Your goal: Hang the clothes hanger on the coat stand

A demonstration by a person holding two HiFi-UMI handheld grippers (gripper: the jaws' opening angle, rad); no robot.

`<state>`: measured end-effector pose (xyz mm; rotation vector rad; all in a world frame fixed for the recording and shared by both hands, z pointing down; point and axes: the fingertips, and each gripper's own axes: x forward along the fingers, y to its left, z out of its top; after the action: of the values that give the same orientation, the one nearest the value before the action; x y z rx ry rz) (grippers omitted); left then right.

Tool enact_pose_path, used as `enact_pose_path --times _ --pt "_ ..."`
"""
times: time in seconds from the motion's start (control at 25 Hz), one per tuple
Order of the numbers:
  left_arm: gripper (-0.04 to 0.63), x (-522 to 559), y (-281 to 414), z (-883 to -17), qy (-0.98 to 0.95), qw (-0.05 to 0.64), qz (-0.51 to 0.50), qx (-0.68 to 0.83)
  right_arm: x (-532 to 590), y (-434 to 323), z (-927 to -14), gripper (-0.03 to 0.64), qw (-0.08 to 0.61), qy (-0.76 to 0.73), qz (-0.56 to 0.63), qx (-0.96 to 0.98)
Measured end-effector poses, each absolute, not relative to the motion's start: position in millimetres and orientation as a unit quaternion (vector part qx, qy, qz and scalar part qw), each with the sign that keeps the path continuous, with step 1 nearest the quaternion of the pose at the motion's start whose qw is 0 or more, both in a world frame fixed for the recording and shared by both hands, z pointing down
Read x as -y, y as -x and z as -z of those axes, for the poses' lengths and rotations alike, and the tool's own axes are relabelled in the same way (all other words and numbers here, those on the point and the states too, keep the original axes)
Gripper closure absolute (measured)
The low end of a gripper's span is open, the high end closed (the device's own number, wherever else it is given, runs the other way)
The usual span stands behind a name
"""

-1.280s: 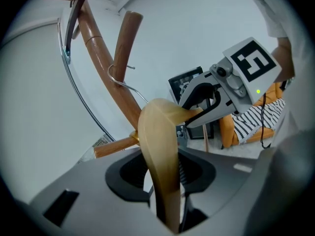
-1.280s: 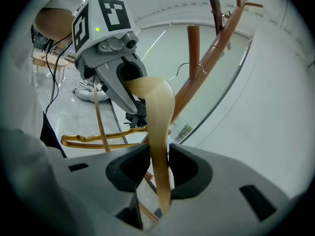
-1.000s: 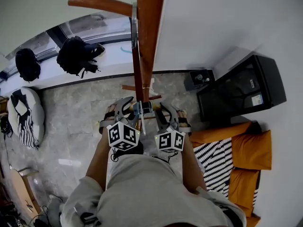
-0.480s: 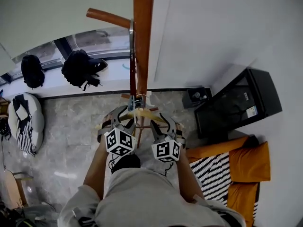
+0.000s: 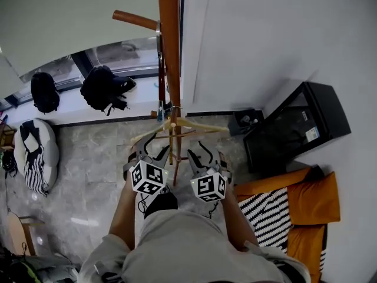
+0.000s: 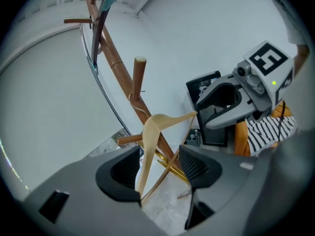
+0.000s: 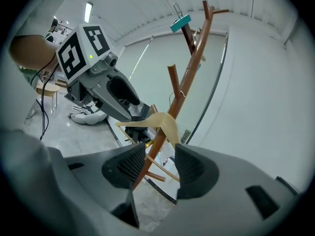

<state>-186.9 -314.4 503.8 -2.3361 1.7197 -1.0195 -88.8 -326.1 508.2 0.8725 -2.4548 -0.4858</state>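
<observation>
A pale wooden clothes hanger (image 5: 177, 125) hangs by its wire hook on the brown wooden coat stand (image 5: 168, 40), under a short peg (image 6: 139, 77). It hangs free, a little tilted (image 6: 152, 132) (image 7: 157, 122). My left gripper (image 5: 152, 148) is just in front of its left arm and my right gripper (image 5: 200, 152) just in front of its right arm. The jaws of both have just been opening. Both stand open and press on nothing; the hanger lies just beyond their tips. Each gripper view shows the other gripper across the stand: the right gripper (image 6: 231, 102) and the left gripper (image 7: 113, 92).
A black cabinet (image 5: 300, 128) stands by the white wall at right, with a small black box (image 5: 247, 119) beside it. Orange cushions (image 5: 312, 199) and a striped cloth (image 5: 268, 199) lie lower right. Two black bags (image 5: 103, 87) sit on the window sill; a striped cushion (image 5: 35, 152) lies left.
Both grippers have opened, let go of the hanger and drawn back towards the person. The hanger stays hanging on the coat stand.
</observation>
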Motion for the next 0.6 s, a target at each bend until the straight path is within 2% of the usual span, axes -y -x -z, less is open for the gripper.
enact_pose_path --times 0.36,0.48,0.6 --pt "0.351 266.7 175.5 -492.2 0.748 -0.022 0.230 -0.622 290.0 80.0 -487.3 0.450 0.195 -0.312 0.141 0.919" --pt "0.353 246.3 174.8 -481.7 0.733 -0.043 0.181 -0.654 271.6 74.7 -484.3 0.490 0.164 -0.309 0.121 0.929" --pt "0.354 223.3 173.8 -477.5 0.717 -0.056 0.146 -0.679 253.3 67.6 -481.7 0.556 0.126 -0.310 0.096 0.937"
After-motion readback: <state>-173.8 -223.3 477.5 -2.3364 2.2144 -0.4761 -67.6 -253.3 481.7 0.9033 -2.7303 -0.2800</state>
